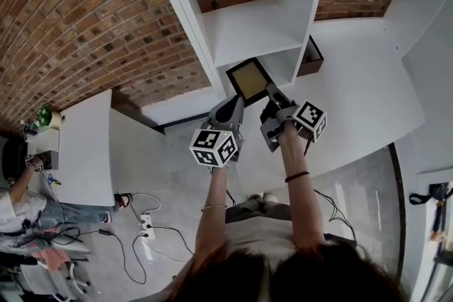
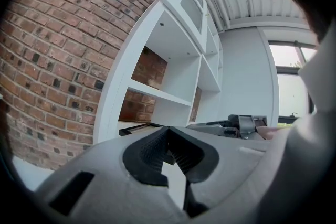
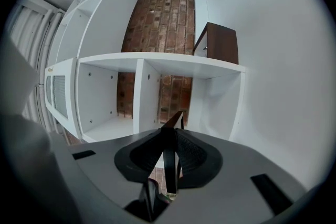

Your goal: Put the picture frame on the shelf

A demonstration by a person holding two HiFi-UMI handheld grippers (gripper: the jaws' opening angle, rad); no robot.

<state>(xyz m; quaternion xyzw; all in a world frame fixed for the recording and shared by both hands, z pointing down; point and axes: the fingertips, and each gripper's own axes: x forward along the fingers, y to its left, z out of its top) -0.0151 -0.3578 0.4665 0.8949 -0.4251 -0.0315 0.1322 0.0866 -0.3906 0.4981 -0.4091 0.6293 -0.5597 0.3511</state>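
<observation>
Transfer step: the right gripper (image 3: 170,131), clamped on the picture frame (image 1: 249,79) edge, holds it at centre frame before the shelf (image 1: 258,28), the left gripper (image 2: 169,129) closed empty; the next move should seat the frame in a compartment, then release.

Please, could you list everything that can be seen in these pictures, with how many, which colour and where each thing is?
picture frame: 1, black with a tan middle, held in front of the shelf unit
shelf unit: 1, white, against the brick wall
brick wall: 1, red-brown, behind and left of the shelf unit
dark panel: 1, dark brown, standing in a shelf compartment right of the picture frame
table: 1, white, at the left
power strip: 1, white, on the floor
other person: 1, far left edge
left gripper: 1, grey, jaws shut on the picture frame's near corner
right gripper: 1, grey, jaws shut on the picture frame's edge
</observation>
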